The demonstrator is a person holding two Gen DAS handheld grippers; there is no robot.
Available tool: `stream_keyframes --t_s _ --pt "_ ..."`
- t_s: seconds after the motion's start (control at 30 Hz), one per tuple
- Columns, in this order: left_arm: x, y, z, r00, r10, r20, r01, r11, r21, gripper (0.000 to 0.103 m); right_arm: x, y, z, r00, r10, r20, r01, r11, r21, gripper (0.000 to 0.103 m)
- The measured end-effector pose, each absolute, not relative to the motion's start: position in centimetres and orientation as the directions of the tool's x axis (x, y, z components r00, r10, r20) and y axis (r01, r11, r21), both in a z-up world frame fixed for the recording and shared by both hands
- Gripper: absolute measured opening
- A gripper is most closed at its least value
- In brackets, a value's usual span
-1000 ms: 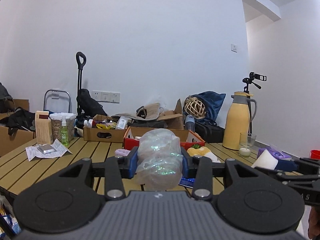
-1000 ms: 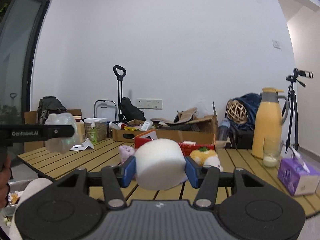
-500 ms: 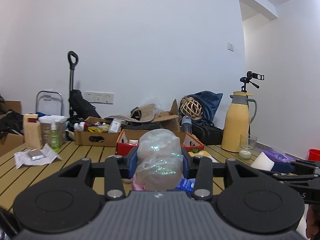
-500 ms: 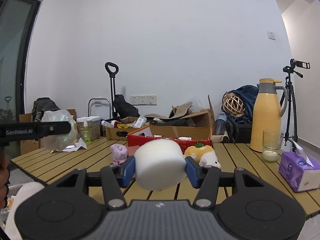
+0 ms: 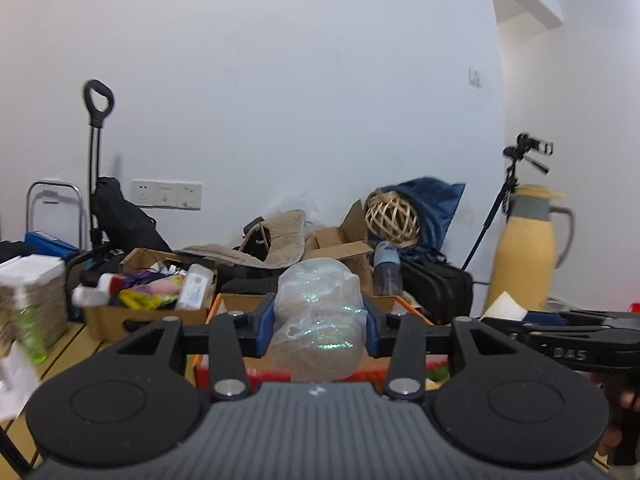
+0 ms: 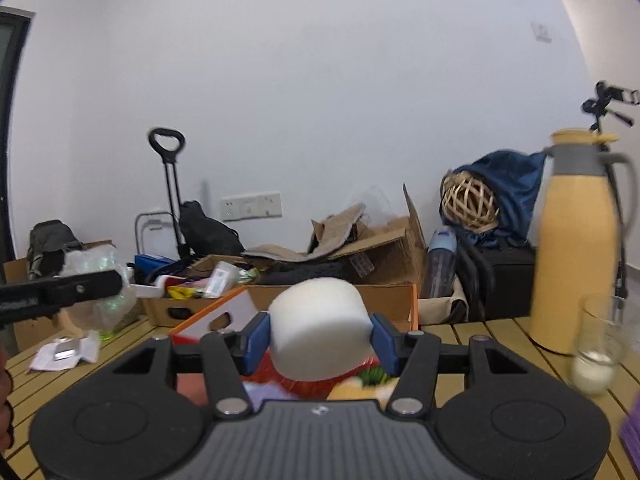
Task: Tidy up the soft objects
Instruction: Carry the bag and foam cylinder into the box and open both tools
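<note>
Both tools are loaded and up in the air over the slatted table [image 6: 492, 330]. The left tool [image 5: 318, 326] is clenched on a crumpled clear plastic bundle [image 5: 320, 316], its blue pads pressing in from either side, and the bundle bulges above and below the grip. The right tool [image 6: 320, 340] is clamped on a white foam block [image 6: 320, 326], a stubby rounded piece whose flat face points back at the camera.

Here is what matters for the next move: the red-and-orange box [image 6: 224, 316] sits directly ahead of and below both tools, toward the far edge of the table. In the right wrist view the foam hangs right over its open top, with red wall and some green and yellow contents peeking out beneath. In the left wrist view the bundle is likewise lined up on the box's near red wall [image 5: 436, 362]. The right tool looks slightly nearer the opening, so I'd guess the foam drops first. The two tools ride side by side, the left one appearing at the left margin of the right wrist view.

Writing: the side of the right tool in the left wrist view shows letters that look like "DAS", partly cut off. Nothing else is legible.
</note>
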State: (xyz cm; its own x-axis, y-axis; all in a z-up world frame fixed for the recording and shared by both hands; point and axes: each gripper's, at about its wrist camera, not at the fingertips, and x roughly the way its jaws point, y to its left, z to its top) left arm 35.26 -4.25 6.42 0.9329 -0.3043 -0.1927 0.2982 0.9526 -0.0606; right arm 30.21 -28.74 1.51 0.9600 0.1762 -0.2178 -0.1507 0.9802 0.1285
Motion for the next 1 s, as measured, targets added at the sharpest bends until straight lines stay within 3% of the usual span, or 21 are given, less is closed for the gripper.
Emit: stream_keyframes --t_s 0.13,0.27,0.4,0.5,0.63,0.8,1.0 --pt "43.8 -5.6 6.9 0.896 -0.356 -0.266 0.345 0.934 -0.088 0.047 39.6 -29.7 1.6 0.933 0.165 -0.319 -0.129 0.983 0.131 0.054" --pt "54.2 -7.3 6.0 0.782 -0.413 -0.467 0.389 0.908 -0.152 0.046 49.1 -30.2 1.6 0.872 0.162 -0.462 -0.116 0.985 0.125 0.054" --pt "63.1 -9.4 3.4 0.702 -0.362 -0.614 0.373 0.921 -0.117 0.047 58.6 -29.6 0.6 0.779 0.127 -0.614 -0.106 0.992 0.071 0.054" --pt "67.7 -9.7 0.9 0.656 -0.326 -0.681 0.316 0.938 -0.145 0.058 63.6 -28.4 -0.7 0.725 0.033 -0.688 -0.089 0.995 -0.046 0.056" --pt "69.6 -9.7 -0.4 0.647 -0.294 -0.704 0.296 0.947 -0.124 0.075 67.6 -28.0 -2.2 0.647 -0.021 -0.762 -0.077 0.993 -0.093 0.066" --pt "68.5 -9.1 1.4 0.674 -0.296 -0.677 0.287 0.949 -0.129 0.079 67.2 -28.9 -1.0 0.684 -0.035 -0.729 -0.062 0.992 -0.107 0.074" --pt "64.3 -7.7 6.8 0.734 -0.274 -0.621 0.276 0.956 -0.096 0.083 63.3 -29.5 3.6 0.727 -0.033 -0.686 -0.064 0.991 -0.116 0.075"
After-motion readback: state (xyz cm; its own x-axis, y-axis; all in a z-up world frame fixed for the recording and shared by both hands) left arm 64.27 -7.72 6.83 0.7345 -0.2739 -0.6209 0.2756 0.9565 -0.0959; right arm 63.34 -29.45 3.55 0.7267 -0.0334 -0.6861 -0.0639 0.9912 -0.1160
